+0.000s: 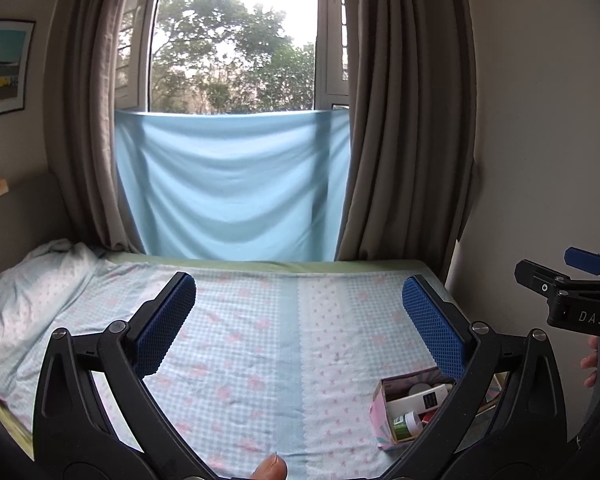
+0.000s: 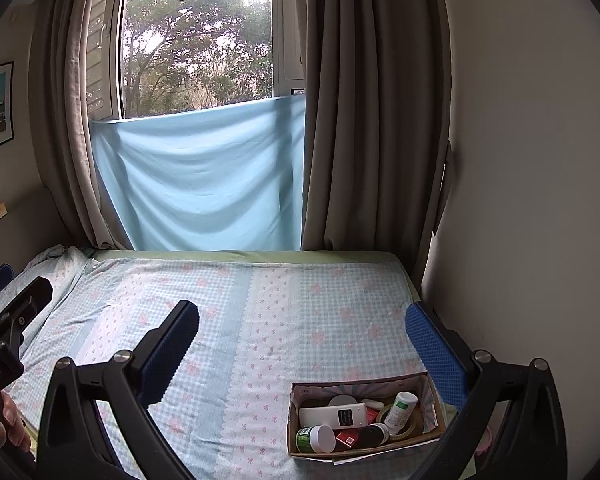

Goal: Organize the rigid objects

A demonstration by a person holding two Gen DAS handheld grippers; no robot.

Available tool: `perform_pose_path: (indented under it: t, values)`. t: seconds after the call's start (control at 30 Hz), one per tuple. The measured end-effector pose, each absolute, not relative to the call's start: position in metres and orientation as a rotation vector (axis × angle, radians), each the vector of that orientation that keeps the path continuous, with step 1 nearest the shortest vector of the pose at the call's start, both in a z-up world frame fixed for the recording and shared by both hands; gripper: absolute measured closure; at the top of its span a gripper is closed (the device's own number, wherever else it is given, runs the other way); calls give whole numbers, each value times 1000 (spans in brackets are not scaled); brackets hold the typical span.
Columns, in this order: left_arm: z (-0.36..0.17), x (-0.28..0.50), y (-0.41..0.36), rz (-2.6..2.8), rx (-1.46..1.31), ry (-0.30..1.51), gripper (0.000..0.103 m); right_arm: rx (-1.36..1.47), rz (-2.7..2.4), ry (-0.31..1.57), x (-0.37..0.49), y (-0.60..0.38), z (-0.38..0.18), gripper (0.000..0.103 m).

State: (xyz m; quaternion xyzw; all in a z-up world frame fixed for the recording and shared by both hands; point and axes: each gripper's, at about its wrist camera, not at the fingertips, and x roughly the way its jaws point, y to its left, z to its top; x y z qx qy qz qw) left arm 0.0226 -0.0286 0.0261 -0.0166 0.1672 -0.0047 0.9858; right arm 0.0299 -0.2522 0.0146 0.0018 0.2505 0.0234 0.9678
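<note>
Blue-and-white checked cotton with pink flowers covers the bed (image 2: 260, 320), and both claws hang above it with nothing between their fingers. At the far left a crumpled pale quilt (image 1: 28, 292) is bunched against the headboard, below a framed picture (image 1: 2, 68) on the wall. The left gripper (image 1: 300, 320) is spread wide, its blue ribbed pads (image 1: 164, 324) well apart and gripping nothing; only bare bedspread shows in the gap. Behind the bed, brown curtains (image 1: 400, 120) frame a window (image 1: 236, 40) with trees outside, and a light blue sheet (image 1: 232, 184) hangs across its lower half. The right gripper (image 2: 300, 352) is likewise gaping, empty, one pad (image 2: 436, 356) passing in front of the right end of a cardboard box (image 2: 296, 424) that sits on the bedspread near the bed's right edge and the plain wall. Inside the box lie the rigid objects, jumbled together: a white remote-like device (image 2: 332, 416) flat across the middle, a green bottle with a white cap (image 2: 316, 438) on its side at the front left, a white bottle with a green label (image 2: 400, 406) leaning at the right, a small red box (image 2: 347, 438), a dark jar (image 2: 374, 434) beside it, and a roll of tape (image 2: 404, 428) under the white bottle.
</note>
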Motion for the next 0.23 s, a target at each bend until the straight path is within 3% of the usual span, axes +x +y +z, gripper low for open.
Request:
perform_pose_path:
  t: [0.23]
  values:
    - [28,26,-20,3,-39,324,0,7,42,511,35,-248,14,0]
